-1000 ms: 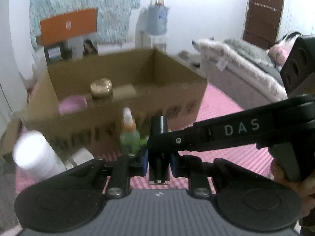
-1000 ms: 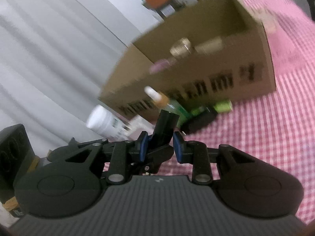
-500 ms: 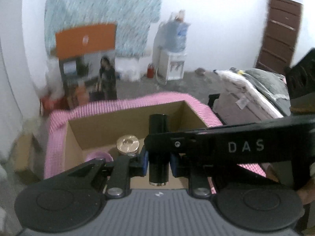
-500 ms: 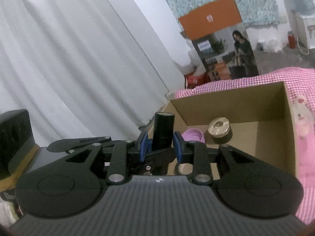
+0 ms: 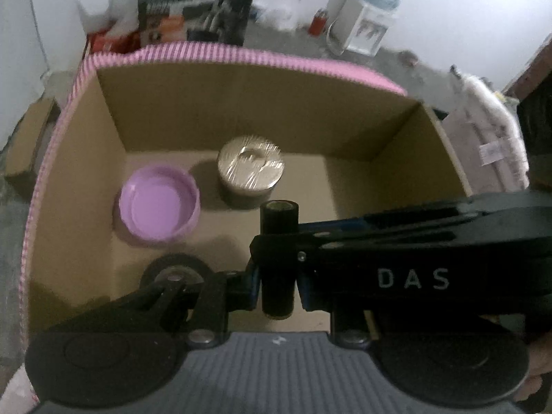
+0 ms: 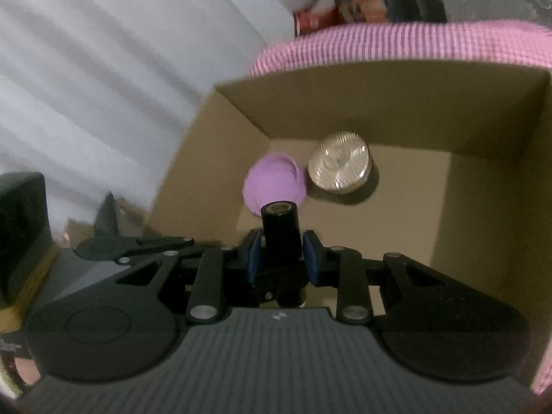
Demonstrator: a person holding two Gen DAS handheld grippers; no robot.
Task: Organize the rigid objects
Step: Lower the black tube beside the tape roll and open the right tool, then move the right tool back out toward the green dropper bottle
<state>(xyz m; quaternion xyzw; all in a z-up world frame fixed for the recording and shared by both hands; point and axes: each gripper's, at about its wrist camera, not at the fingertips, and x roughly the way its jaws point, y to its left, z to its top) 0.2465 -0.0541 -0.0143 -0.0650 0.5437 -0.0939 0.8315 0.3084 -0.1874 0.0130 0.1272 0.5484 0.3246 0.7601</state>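
A black cylinder [image 5: 278, 227] stands upright between the blue pads of my left gripper [image 5: 277, 283], which is shut on it. My right gripper [image 6: 279, 258] is shut on the same black cylinder [image 6: 280, 227]; its finger marked DAS [image 5: 410, 276] crosses in from the right in the left wrist view. Both hang over an open cardboard box [image 5: 241, 103]. On the box floor lie a purple lid [image 5: 158, 207] and a gold-topped jar [image 5: 251, 169]. The right wrist view also shows the purple lid [image 6: 272, 183], the jar [image 6: 339, 165] and the box wall [image 6: 379, 103].
The box rests on a pink checked cloth [image 5: 241, 57]. A dark round thing [image 5: 172, 272] sits near the box's front, partly hidden by my left finger. A white curtain [image 6: 103, 69] hangs at the left. A water dispenser [image 5: 365, 24] and a printed carton [image 5: 193, 3] stand beyond.
Both grippers carried the black cylinder from in front of the box up and over it, and now tilt down into it. The bottles in front of the box have left view.
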